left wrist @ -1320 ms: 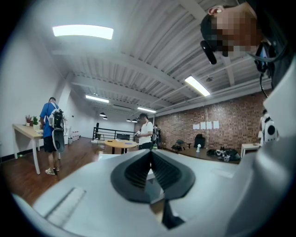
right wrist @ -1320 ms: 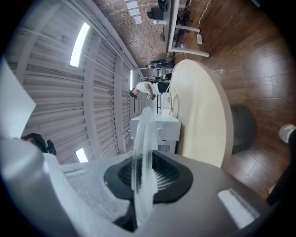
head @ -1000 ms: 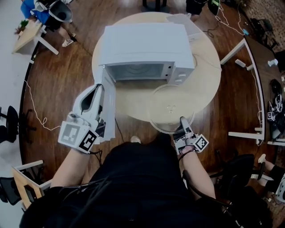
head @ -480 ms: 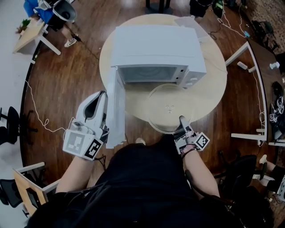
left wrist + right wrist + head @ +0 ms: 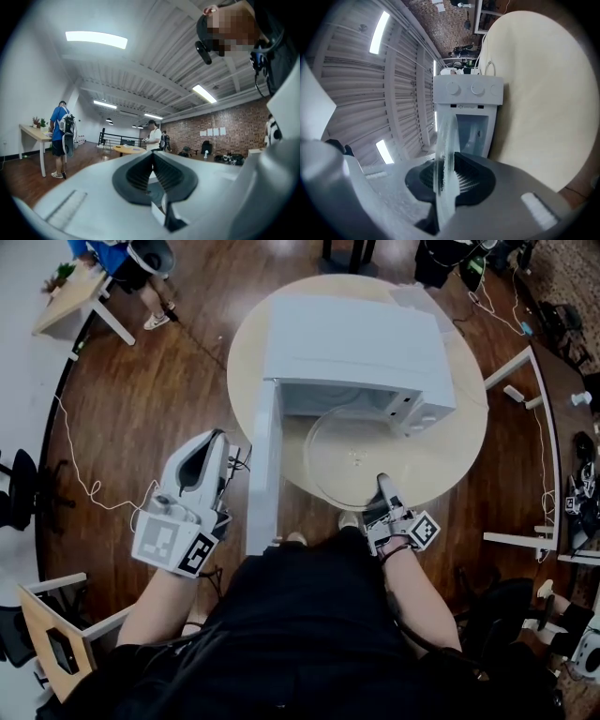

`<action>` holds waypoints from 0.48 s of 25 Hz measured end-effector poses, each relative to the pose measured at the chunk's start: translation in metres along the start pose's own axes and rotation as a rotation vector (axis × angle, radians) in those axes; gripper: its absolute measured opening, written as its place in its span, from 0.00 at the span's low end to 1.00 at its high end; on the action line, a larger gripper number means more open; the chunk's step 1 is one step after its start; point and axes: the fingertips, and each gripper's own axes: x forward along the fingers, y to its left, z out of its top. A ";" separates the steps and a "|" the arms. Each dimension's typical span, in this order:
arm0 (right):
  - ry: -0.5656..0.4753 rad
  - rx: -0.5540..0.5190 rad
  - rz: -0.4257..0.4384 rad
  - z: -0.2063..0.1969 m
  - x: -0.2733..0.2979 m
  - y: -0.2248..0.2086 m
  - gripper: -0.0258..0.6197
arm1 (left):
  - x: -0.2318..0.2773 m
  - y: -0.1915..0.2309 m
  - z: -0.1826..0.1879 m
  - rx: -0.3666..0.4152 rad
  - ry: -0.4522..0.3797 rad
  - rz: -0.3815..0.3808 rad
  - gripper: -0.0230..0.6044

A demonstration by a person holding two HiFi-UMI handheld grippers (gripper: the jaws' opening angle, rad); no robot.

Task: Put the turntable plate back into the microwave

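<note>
The white microwave (image 5: 352, 338) stands on a round wooden table (image 5: 459, 456) with its door (image 5: 263, 474) swung open to the left. The clear glass turntable plate (image 5: 337, 451) is held level in front of the open cavity, its far rim at the cavity mouth. My right gripper (image 5: 382, 486) is shut on the plate's near rim. In the right gripper view the plate's edge (image 5: 443, 140) runs between the pads toward the microwave (image 5: 468, 93). My left gripper (image 5: 214, 439) hovers left of the door, jaws shut and empty (image 5: 152, 157).
A desk (image 5: 70, 296) with a person beside it is at the upper left, and a cable trails on the wood floor (image 5: 84, 484). White table frames (image 5: 525, 381) and chairs stand to the right. Several people (image 5: 61, 126) stand across the room.
The plate has moved with my right gripper toward the microwave, from the table's front edge to the cavity mouth. My left gripper now sits farther left of the open door.
</note>
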 end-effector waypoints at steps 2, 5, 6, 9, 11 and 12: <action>0.005 -0.002 0.005 0.000 0.011 0.002 0.09 | -0.002 0.003 0.002 0.008 -0.005 0.007 0.05; 0.016 0.014 0.013 0.000 0.028 0.005 0.09 | -0.007 0.010 0.003 0.008 -0.009 0.040 0.05; 0.020 0.020 0.016 0.000 0.032 0.006 0.09 | -0.010 0.012 0.003 0.009 -0.008 0.054 0.05; 0.036 0.025 0.012 0.002 0.046 0.004 0.09 | -0.022 0.021 0.005 0.018 -0.003 0.105 0.05; 0.042 0.036 0.007 0.002 0.057 0.003 0.09 | -0.030 0.028 0.008 0.017 0.007 0.144 0.05; 0.046 0.041 0.007 0.001 0.061 0.002 0.09 | -0.035 0.030 0.009 0.018 0.012 0.160 0.05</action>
